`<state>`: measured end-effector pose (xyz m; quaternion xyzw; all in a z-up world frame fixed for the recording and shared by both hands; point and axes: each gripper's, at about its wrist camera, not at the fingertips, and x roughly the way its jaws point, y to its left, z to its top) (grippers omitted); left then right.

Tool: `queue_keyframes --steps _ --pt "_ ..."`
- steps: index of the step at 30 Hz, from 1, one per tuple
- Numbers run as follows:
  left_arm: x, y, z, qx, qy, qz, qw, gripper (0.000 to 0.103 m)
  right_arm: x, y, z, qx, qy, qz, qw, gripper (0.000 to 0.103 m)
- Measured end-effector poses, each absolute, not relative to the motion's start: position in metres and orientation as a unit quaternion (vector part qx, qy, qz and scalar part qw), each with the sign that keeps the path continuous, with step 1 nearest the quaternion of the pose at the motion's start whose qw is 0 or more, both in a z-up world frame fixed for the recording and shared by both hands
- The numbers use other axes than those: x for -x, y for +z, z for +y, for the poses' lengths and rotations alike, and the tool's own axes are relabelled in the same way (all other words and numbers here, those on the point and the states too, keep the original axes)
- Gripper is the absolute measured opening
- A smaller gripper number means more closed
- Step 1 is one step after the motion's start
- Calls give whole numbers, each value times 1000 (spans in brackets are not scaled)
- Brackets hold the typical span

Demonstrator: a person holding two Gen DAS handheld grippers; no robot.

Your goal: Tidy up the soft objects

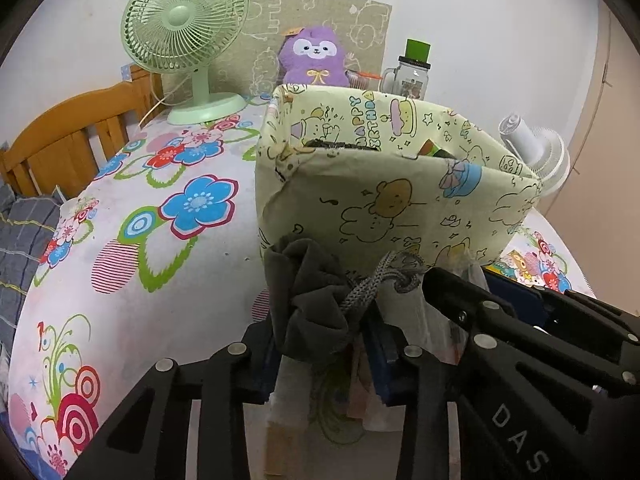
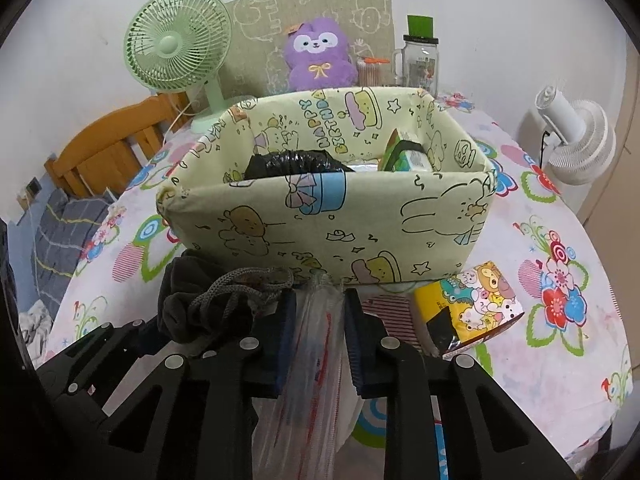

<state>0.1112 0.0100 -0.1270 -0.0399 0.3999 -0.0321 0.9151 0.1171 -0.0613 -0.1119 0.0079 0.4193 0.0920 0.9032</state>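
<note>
Flowered counter [image 2: 568,240]: left tongs [image 1: 320,344] pinch grey drawstring pouch [image 1: 308,296], right tongs [image 2: 320,328] clamp clear plastic bag [image 2: 316,344], both poised before the cartoon bin [image 2: 328,216] for dropping in.

White wall [image 1: 460,8], wooden chair [image 1: 76,132], floral tablecloth [image 1: 168,216], green fan [image 1: 184,32].

Both grippers — left gripper [image 1: 326,344], right gripper [image 2: 320,340] — are black linkage frames with silver rivets, blue pads, and white lettering, seemingly "DAS".
</note>
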Motion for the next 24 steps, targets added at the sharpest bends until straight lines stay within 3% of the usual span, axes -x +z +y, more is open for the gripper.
queue_keyframes --steps 24 --pt "-87 -92 -4 34 -24 356 933 36 -90 -76 -76 -15 99 371 923 26"
